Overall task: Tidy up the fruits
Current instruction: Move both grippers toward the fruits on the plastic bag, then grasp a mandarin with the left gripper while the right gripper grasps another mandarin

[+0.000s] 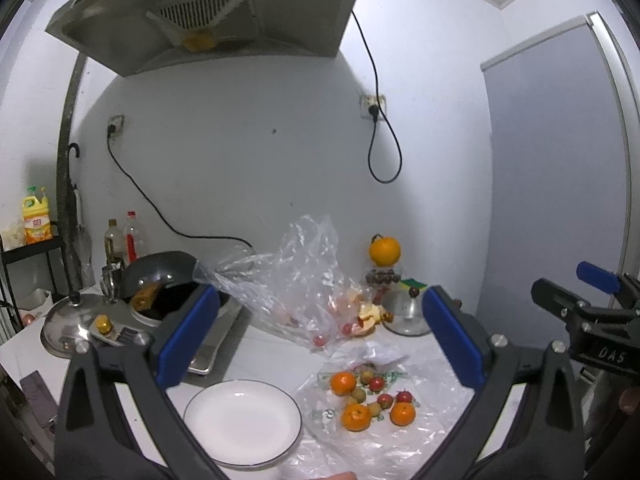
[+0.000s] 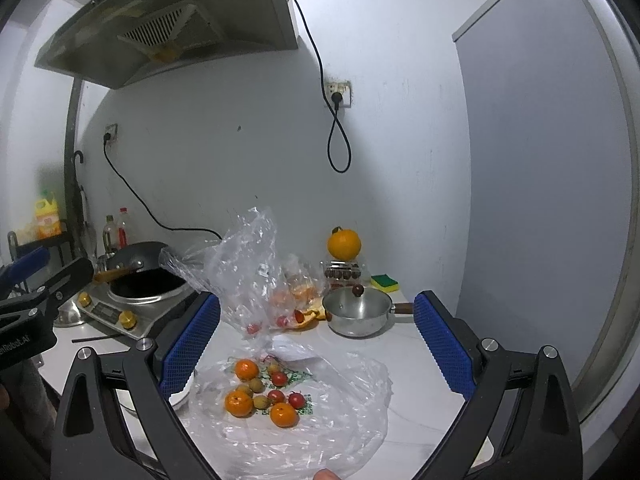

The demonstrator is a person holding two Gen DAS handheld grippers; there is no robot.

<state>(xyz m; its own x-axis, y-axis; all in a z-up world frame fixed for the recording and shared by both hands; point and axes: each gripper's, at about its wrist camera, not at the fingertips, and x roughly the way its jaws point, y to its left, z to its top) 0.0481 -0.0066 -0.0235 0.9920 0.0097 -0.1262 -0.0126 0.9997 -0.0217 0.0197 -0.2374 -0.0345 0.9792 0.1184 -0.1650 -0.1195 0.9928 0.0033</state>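
Left tongs spread wide, nothing between the blue pads, held above the bench. Right tongs likewise apart and empty, above the same white surface.

Below and between both pairs: a flattened clear plastic bag carrying a loose cluster of fruit. Three mandarins in it, one at the far side and two nearer. Among them several small red fruits and a few brownish-yellow round ones, some touching one another.

Just left of that bag, an empty white plate with a dark rim, seen whole from the left wrist and mostly hidden behind a pad from the right.

Farther back, a second, crumpled clear bag standing upright, with orange peel and a few small red fruits at its base. Beside it a lidded steel saucepan with a wooden handle. Behind that, a large orange perched on a clear box of dark fruit, near a yellow-green sponge.

At far left, a dark wok on an induction cooker.
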